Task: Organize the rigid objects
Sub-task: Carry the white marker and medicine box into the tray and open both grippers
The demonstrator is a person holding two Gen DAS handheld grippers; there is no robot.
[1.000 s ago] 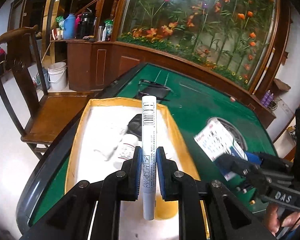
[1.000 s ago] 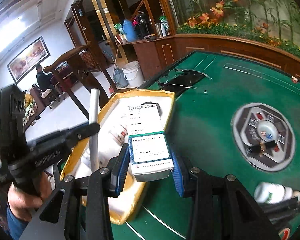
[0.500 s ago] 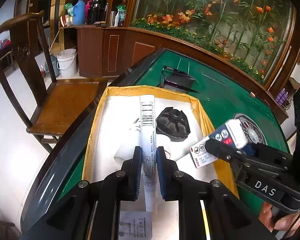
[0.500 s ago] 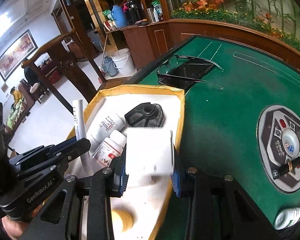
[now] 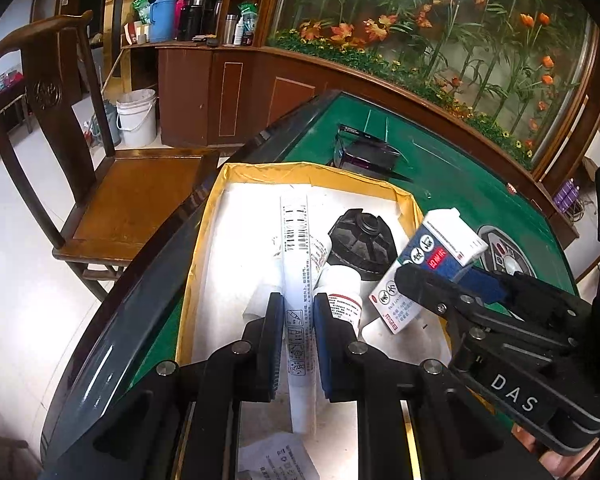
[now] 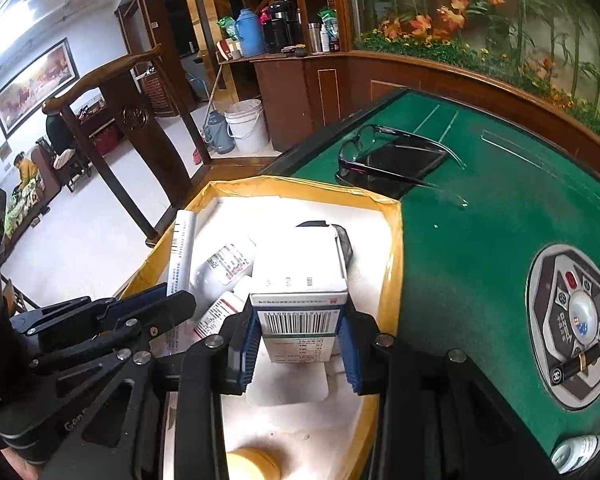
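My left tongs (image 5: 296,320) are clamped on a long white plastic tube printed with a barcode and small black text (image 5: 296,264), its length running forward between the blue pads, above the shallow yellow-rimmed tray with a white lining (image 5: 204,248). My right tongs (image 6: 300,340) grip a white cardboard medicine box with a barcode and a green stripe (image 6: 300,280); their jaws have just been closing a little, and both blue pads press on the box's sides. The box hangs over the tray's near half, tilted with its top away from me. From the left camera the same box (image 5: 428,264) shows a dark blue face with a red label, held up just right of the tube.

Under the tube, inside the tray, lie a small white pill bottle with a red-and-white label (image 5: 342,292) and, beside it in the right camera, a second, larger white bottle on its side (image 6: 220,264). Past them sits a black ribbed round plastic part with a central hub (image 5: 360,240). At the tray's nearest edge in the right view a pale yellow round lid (image 6: 256,462) peeks out.

Beyond the tray, on the green felt tabletop (image 6: 480,208), a pair of clear-framed glasses (image 6: 384,148) rests over a black rectangular phone (image 6: 404,164). To the right is the tabletop's round grey control panel (image 6: 572,320), and a small white bottle (image 6: 576,452) lies near the bottom right corner. A dark wooden chair (image 5: 100,184) stands to the left of the tabletop.
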